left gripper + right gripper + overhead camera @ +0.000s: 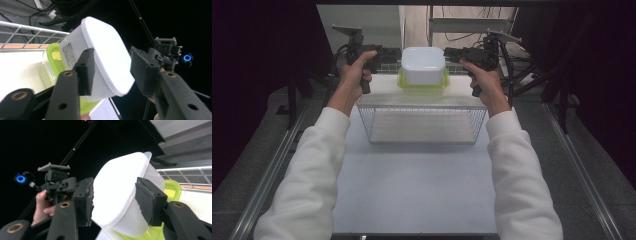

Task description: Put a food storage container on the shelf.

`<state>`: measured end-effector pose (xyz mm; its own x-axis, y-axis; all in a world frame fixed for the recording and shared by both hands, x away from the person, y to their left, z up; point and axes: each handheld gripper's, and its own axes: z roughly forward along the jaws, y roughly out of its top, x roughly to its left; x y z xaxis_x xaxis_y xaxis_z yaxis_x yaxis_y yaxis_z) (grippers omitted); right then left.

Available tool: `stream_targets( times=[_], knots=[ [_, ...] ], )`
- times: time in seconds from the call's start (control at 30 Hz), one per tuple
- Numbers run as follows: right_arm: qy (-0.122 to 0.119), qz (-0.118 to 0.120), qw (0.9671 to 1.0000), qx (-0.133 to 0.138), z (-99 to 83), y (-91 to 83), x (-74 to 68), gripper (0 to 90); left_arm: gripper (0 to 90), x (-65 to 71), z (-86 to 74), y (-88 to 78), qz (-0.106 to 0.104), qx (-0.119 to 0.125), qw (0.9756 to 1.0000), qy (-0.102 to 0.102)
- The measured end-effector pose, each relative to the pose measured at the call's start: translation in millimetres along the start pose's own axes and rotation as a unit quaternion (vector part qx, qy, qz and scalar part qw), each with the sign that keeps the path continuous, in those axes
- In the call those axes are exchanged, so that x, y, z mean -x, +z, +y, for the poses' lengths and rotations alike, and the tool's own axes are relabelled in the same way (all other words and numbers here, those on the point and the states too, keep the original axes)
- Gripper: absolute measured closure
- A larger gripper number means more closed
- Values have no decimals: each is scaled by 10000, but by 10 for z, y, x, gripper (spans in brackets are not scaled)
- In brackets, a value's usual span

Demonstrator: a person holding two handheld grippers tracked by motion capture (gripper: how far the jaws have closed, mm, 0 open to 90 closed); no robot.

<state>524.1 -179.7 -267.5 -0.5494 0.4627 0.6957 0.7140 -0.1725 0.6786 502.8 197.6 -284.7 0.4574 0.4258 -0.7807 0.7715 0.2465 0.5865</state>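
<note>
White tub (422,65) sits upside down on the green lid (422,86) near the table's (412,190) far edge, behind the wire basket (422,125). Left tool (388,54) and right tool (456,54) flank it, both jaws spread, pads off its sides.

**Plastic, foam and wire**

You had a smooth, glossy white plastic tub (423,64) over a translucent yellow-green plastic lid (422,85). Your gripper pads (143,71) looked matt black and rough, like foam. The basket (422,126) was thin metal wire; the table (412,185) matt white.
</note>
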Motion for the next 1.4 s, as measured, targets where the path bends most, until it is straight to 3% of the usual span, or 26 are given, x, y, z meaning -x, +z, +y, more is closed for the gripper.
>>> stream_targets(
  times=[0.1, 0.2, 0.27, 0.33, 0.47, 0.6, 0.73, 0.83, 1.03, 1.1, 1.27, 1.4],
  knots=[
    [-434, -145, 9989, -95, -35, -107, -115, 417, 452, 61, -54, -77, 35, 34, 10000, 75],
    [-723, -107, 9972, -161, -82, -200, -207, 387, 404, 197, -130, -168, 426, 16, 9983, 408],
    [-897, -107, 9956, -236, -126, -267, -254, 370, 393, 275, -198, -239, 365, 53, 9980, 507],
    [-1022, -136, 9943, -272, -183, -331, -276, 364, 387, 353, -276, -304, 470, 81, 9963, 708],
    [-1370, -293, 9890, -477, -348, -437, -298, 361, 375, 436, -491, -435, 561, 52, 9932, 1020],
    [-1618, -400, 9838, -663, -553, -543, -314, 359, 357, 452, -733, -535, 704, -122, 9905, 1179],
    [-1930, -729, 9744, -893, -753, -683, -342, 359, 352, 486, -959, -634, 911, -238, 9844, 1487],
    [-2215, -980, 9642, -1083, -955, -766, -354, 358, 351, 477, -1156, -679, 1014, -335, 9796, 1703],
    [-2434, -1116, 9551, -1266, -1347, -860, -281, 350, 353, 356, -1586, -722, 1177, -535, 9712, 2002],
    [-2427, -1104, 9553, -1274, -1443, -891, -240, 350, 352, 315, -1722, -732, 1271, -602, 9671, 2120],
    [-2390, -1153, 9541, -1386, -1705, -952, -97, 342, 339, 185, -2040, -737, 1393, -767, 9614, 2245],
    [-2348, -1205, 9525, -1518, -1925, -994, 30, 330, 328, 57, -2260, -760, 1445, -837, 9604, 2230]
  ],
)
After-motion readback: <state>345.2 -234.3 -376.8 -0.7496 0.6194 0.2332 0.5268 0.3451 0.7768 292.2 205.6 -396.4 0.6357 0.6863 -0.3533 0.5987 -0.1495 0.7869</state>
